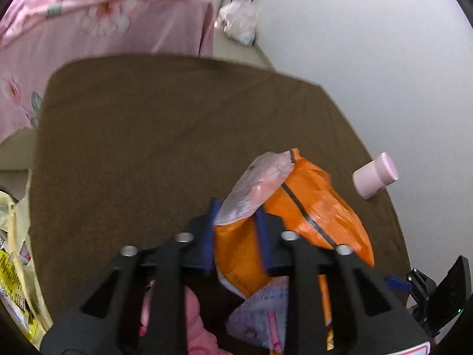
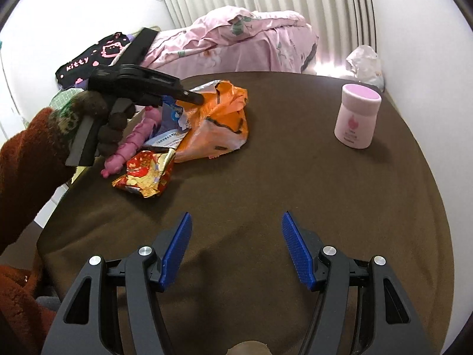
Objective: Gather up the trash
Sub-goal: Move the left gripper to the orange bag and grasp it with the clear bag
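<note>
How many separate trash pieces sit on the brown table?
4 visible: the orange bag, pinched by the left gripper; a blue-and-white wrapper tucked beside it; a pink strip pack on its left; a red-gold foil wrapper nearest. More may hide underneath.

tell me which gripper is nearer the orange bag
Left. The left gripper is shut on the orange bag; the right gripper hangs open over bare brown tabletop, well short of the bag.
</note>
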Motion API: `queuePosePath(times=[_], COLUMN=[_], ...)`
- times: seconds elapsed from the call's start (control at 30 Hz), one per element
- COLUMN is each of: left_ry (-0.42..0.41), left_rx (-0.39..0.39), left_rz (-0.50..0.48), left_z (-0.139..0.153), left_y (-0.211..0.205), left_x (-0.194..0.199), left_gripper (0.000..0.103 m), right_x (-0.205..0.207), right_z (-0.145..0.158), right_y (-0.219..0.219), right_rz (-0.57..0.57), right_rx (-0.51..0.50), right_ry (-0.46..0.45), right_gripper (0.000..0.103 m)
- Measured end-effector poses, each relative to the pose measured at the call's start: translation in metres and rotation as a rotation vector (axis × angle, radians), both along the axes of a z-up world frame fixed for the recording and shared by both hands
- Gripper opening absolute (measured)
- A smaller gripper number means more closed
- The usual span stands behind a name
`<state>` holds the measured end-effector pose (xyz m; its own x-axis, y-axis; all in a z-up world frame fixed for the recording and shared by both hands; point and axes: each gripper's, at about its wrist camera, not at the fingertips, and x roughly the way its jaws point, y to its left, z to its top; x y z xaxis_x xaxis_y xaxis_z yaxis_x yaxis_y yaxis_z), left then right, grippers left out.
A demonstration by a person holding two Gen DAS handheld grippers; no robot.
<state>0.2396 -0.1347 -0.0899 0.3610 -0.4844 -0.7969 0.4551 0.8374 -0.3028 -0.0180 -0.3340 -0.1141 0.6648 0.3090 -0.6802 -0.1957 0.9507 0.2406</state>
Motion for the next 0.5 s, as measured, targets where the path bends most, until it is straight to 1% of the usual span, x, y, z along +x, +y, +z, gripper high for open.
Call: queuePosePath(times=[0.03,0.13,0.23,0.27,0.33,0.4,0.5], left_ry=[-0.024,-0.126,-0.210,-0.240,-0.268,-0.289,-0.323], left_rx=[-0.017,-0.119,-0.169,-0.184,-0.223,-0.249,-0.221], left_rz=[0.006,0.051,0.093,0.119,0.185,0.241,0.326], left_z=[0.006,0.035,0.057,0.064,0.072,0.075,0.078], left_y=[0.003,0.020,0.036,0.046,0.068,0.085,0.110], left_x=[-0.007,-0.038,-0.066,-0.076,-0.092,-0.102,-0.116], left_gripper=[0.016,0.016,0.016,0.016,0.016,0.016,0.016], right_x=[0.001,0.002,0.003,0.003,0.003,0.003,0.004], right_z=[0.000,-0.001,-0.001,-0.001,-0.001,0.000,0.003], right_y=[0.001,0.001,0.001,0.001,0.002,0.004,0.010], right_rz=[-0.001,0.000,-0.006,-0.007,-0.011,-0.014,-0.001], right_rx=[0.004,0.019,0.020,0.022,0.028,0.025,0.018], right_ry=[-0.004,-0.003,-0.007,-0.007,-0.005,-0.005,-0.012], right_gripper=[0.060,0.060,0.060,0.060,0.060,0.060,0.060])
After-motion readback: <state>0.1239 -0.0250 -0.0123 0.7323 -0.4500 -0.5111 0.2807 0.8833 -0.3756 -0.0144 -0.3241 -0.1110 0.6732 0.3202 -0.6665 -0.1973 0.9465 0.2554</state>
